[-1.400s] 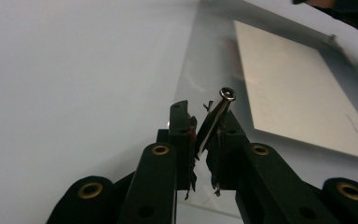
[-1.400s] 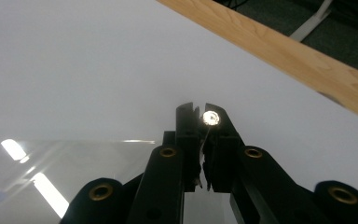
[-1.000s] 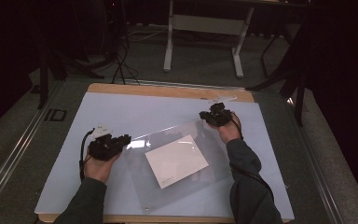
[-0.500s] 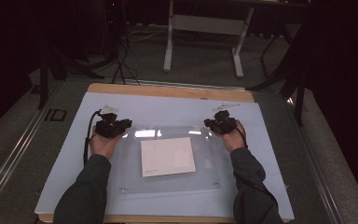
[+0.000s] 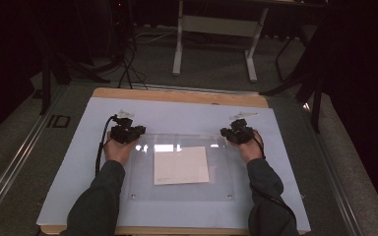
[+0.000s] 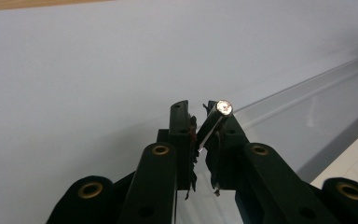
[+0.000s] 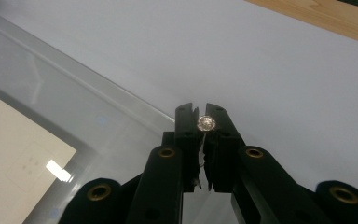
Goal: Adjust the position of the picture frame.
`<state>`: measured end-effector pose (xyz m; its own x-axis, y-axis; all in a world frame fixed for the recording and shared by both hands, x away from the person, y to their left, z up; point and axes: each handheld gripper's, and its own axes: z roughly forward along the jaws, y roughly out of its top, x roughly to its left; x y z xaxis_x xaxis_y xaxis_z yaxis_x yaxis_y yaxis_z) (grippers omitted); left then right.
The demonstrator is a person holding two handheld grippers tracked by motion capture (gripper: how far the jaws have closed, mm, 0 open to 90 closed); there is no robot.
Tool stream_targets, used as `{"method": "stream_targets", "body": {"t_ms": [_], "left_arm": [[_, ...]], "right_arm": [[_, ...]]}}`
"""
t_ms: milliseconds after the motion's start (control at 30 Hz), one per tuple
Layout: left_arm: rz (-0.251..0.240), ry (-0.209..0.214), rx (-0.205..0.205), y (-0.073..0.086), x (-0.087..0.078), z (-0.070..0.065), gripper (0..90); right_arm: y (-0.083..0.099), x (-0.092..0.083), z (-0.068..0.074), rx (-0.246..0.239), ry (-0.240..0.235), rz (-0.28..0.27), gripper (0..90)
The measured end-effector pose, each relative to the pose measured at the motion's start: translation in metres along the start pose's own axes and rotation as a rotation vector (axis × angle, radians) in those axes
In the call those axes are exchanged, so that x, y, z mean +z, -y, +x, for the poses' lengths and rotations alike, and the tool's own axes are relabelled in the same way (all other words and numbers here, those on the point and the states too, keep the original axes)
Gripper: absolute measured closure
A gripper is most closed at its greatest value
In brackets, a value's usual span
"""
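A clear acrylic plate (image 5: 177,189) lies square on the pale mat, with a white paper sheet (image 5: 181,164) at its middle. My left gripper (image 5: 133,132) is at the plate's far left corner, my right gripper (image 5: 229,133) at its far right corner. In the left gripper view the left gripper (image 6: 198,109) is shut on a small metal corner stud (image 6: 223,107), tilted between the pads, with the plate (image 6: 307,121) to the right. In the right gripper view the right gripper (image 7: 200,112) is shut on the other corner stud (image 7: 207,122), at the plate's (image 7: 65,107) corner.
The pale mat (image 5: 187,115) covers most of a wooden table (image 5: 177,96). Small studs mark the plate's near corners (image 5: 133,196). A metal stand (image 5: 211,24) and cables are on the dark floor behind the table. Both forearms come in from the bottom edge.
The plate has turned clockwise from a slant to square with the table. My left gripper moved away from the person and rightward with its corner; my right gripper drew slightly nearer the person.
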<state>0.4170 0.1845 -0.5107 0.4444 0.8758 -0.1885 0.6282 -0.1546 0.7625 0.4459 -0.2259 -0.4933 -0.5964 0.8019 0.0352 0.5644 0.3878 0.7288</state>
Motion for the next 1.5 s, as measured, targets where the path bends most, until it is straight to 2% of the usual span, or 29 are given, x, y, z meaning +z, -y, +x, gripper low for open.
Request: {"method": "stream_targets", "body": {"t_ms": [133, 333, 367, 400, 533, 600, 700, 833, 900, 933, 1000, 1133, 1233, 1400, 1500], "left_arm": [[-0.001, 0.019, 0.023, 0.001, 0.005, 0.0, 81.4], [0.01, 0.081, 0.117, 0.007, 0.012, 0.007, 82.4], [0.01, 0.081, 0.117, 0.007, 0.012, 0.007, 82.5], [-0.005, 0.095, 0.101, 0.01, 0.013, 0.009, 82.2], [-0.008, 0.079, 0.086, 0.011, 0.013, 0.007, 80.6], [-0.012, 0.063, 0.082, 0.012, 0.011, 0.007, 77.9], [-0.018, 0.062, 0.074, 0.013, 0.007, 0.007, 73.2], [-0.037, 0.057, 0.077, 0.015, 0.003, 0.007, 74.9], [-0.049, 0.052, 0.108, 0.016, 0.002, 0.004, 81.7], [-0.049, 0.052, 0.108, 0.016, 0.002, 0.004, 82.8], [-0.045, 0.023, 0.16, 0.016, 0.002, 0.001, 84.0], [-0.043, 0.041, 0.187, 0.015, 0.002, 0.003, 84.9], [-0.05, 0.056, 0.18, 0.016, 0.002, 0.005, 84.8], [-0.064, 0.084, 0.098, 0.018, 0.001, 0.008, 80.4], [-0.072, 0.081, 0.082, 0.019, -0.002, 0.009, 75.6]], "right_arm": [[0.004, 0.0, -0.002, 0.014, 0.002, 0.004, 84.4], [0.012, 0.006, -0.006, 0.041, 0.001, 0.005, 84.6], [0.012, 0.006, -0.006, 0.041, 0.001, 0.005, 84.6], [0.015, 0.009, -0.006, 0.051, 0.001, -0.001, 84.5], [0.017, 0.009, -0.006, 0.057, 0.005, -0.009, 84.5], [0.017, 0.009, -0.004, 0.055, 0.013, -0.007, 84.6], [0.017, 0.008, -0.004, 0.059, 0.015, -0.011, 84.5], [0.019, 0.007, -0.004, 0.063, 0.013, -0.011, 84.5], [0.019, 0.007, -0.004, 0.062, 0.013, -0.013, 84.4], [0.019, 0.007, -0.004, 0.062, 0.013, -0.013, 84.4], [0.019, 0.007, -0.005, 0.065, 0.011, -0.013, 84.3], [0.02, 0.008, -0.005, 0.065, 0.004, -0.021, 84.2], [0.021, 0.008, -0.006, 0.069, -0.001, -0.026, 84.0], [0.022, 0.007, -0.006, 0.076, -0.003, -0.031, 83.8], [0.022, 0.007, -0.006, 0.076, -0.005, -0.034, 83.7]]}}
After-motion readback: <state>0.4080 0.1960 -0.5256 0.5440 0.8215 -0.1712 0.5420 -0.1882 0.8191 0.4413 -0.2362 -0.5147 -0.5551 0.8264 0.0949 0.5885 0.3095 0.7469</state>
